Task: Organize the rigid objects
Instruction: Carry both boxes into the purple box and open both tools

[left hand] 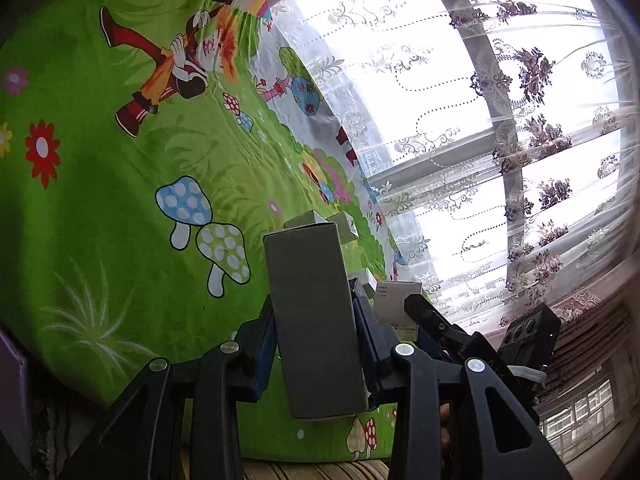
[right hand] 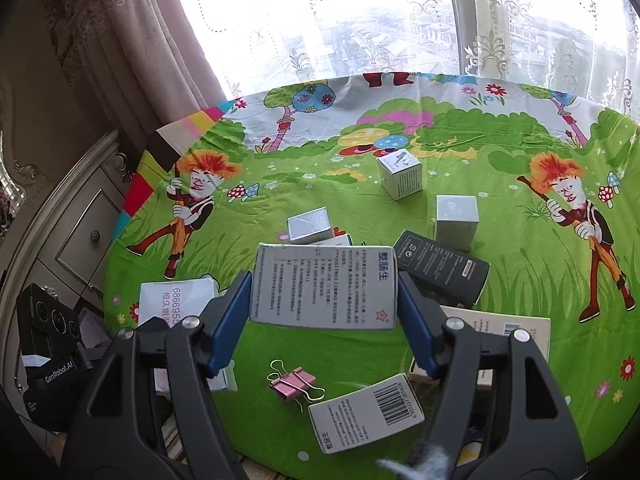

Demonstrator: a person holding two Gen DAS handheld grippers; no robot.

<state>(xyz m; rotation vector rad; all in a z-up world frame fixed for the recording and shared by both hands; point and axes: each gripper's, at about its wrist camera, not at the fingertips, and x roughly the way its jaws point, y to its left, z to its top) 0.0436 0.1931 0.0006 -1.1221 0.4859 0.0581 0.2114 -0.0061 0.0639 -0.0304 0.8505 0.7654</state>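
Observation:
My left gripper is shut on a tall grey box and holds it above the green cartoon tablecloth, tilted. My right gripper is shut on a white printed box and holds it above the cloth. In the left wrist view the right gripper shows at the right with its white box. On the cloth lie a black box, a silver box, two white cubes, a barcode box and a pink binder clip.
A white box with pink digits lies left, a beige box right. The left gripper's camera unit sits at the table's left edge. A cabinet stands left. Lace curtains and a window lie behind the round table.

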